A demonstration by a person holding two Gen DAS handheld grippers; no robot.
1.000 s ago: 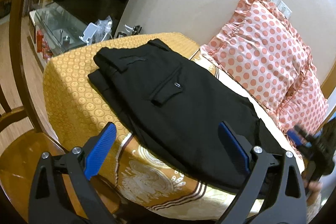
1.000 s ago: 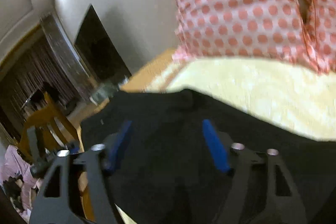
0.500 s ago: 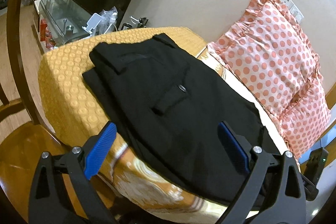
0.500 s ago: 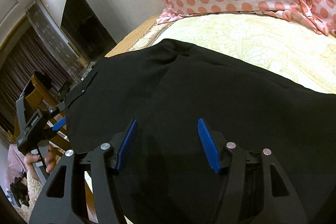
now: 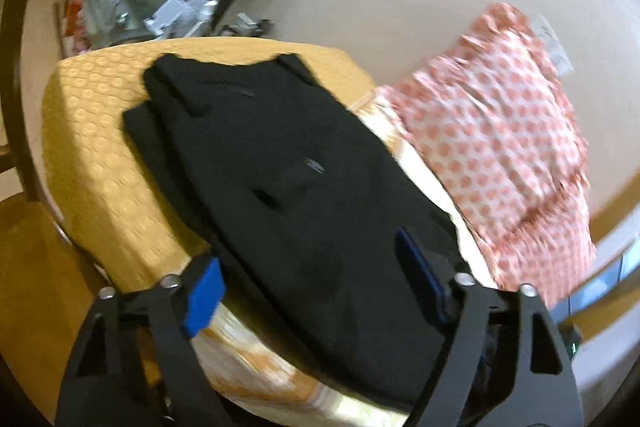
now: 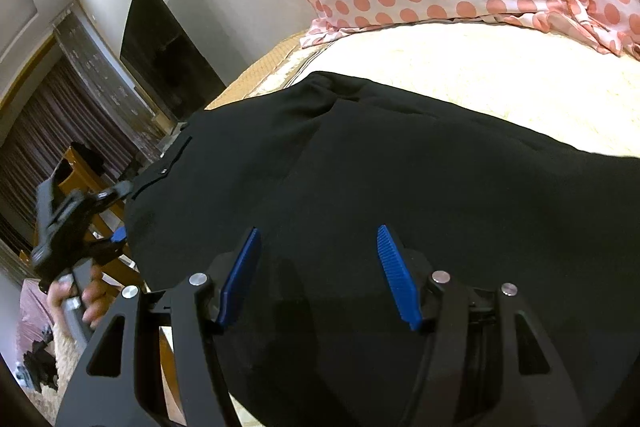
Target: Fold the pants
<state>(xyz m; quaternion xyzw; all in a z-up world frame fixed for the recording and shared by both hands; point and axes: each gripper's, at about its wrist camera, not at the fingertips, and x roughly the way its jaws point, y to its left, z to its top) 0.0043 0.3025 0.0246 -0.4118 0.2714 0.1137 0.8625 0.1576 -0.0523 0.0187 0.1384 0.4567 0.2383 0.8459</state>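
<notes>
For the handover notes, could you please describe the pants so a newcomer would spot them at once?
Start at the bed with the gold patterned cover; a pink polka-dot pillow leans on the wall behind. The pants lie flat across the cover, the only plain black thing there, with a flap pocket facing up.

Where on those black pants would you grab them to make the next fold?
Probably the leg end of the black pants, under the open right gripper, coming from above to pinch the near edge. They lie flat, waistband far off by the left gripper, also open, so that end could fold over.
</notes>
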